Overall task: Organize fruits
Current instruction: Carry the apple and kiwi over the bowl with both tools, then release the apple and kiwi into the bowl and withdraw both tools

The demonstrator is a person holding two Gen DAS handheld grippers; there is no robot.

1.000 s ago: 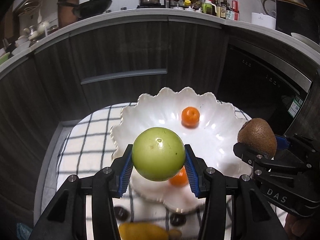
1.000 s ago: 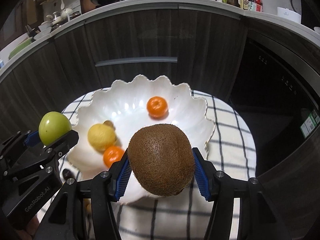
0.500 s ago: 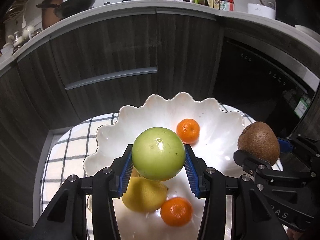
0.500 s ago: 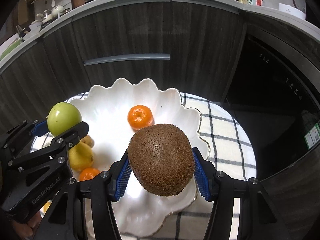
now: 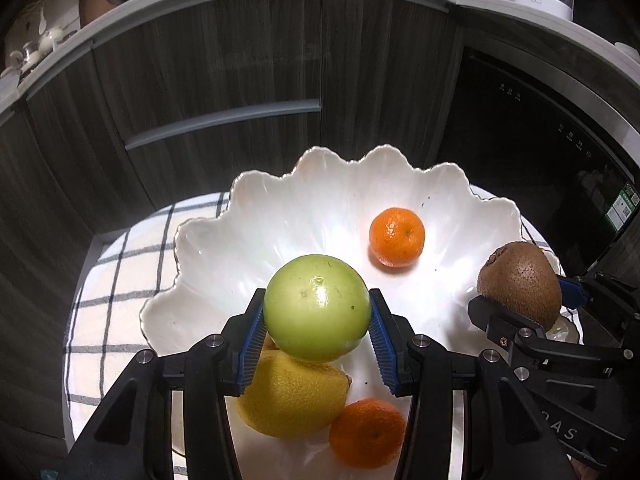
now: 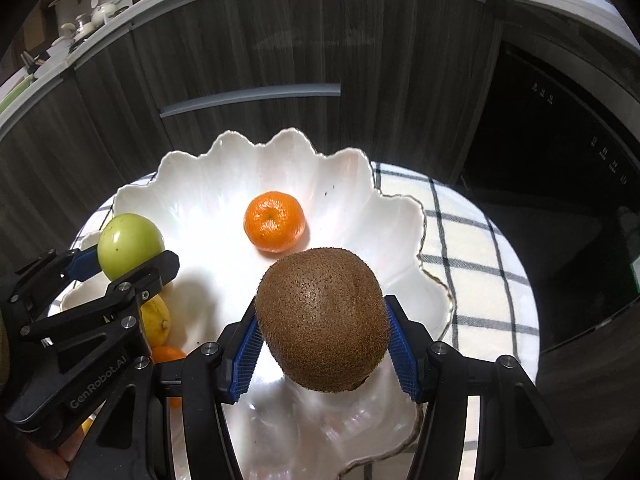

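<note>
My left gripper [image 5: 317,338] is shut on a green apple [image 5: 317,313] and holds it over the near left part of a white scalloped bowl [image 5: 280,216]. My right gripper [image 6: 322,346] is shut on a brown kiwi [image 6: 322,318] over the bowl's near right part [image 6: 400,240]. In the bowl lie a tangerine [image 5: 397,237] toward the back, a lemon [image 5: 294,396] under the apple, and a second tangerine [image 5: 367,432] beside the lemon. The right wrist view also shows the apple [image 6: 130,243] and back tangerine [image 6: 274,221].
The bowl stands on a round table with a white black-checked cloth [image 6: 480,248]. Dark wood cabinets [image 5: 224,64] with a grey handle and a black appliance [image 5: 532,128] stand close behind. A counter with pans and bottles runs above.
Both grippers have moved forward over the bowl with their fruits still held. The bowl, lemon and tangerines now sit closer and lower in both views.
</note>
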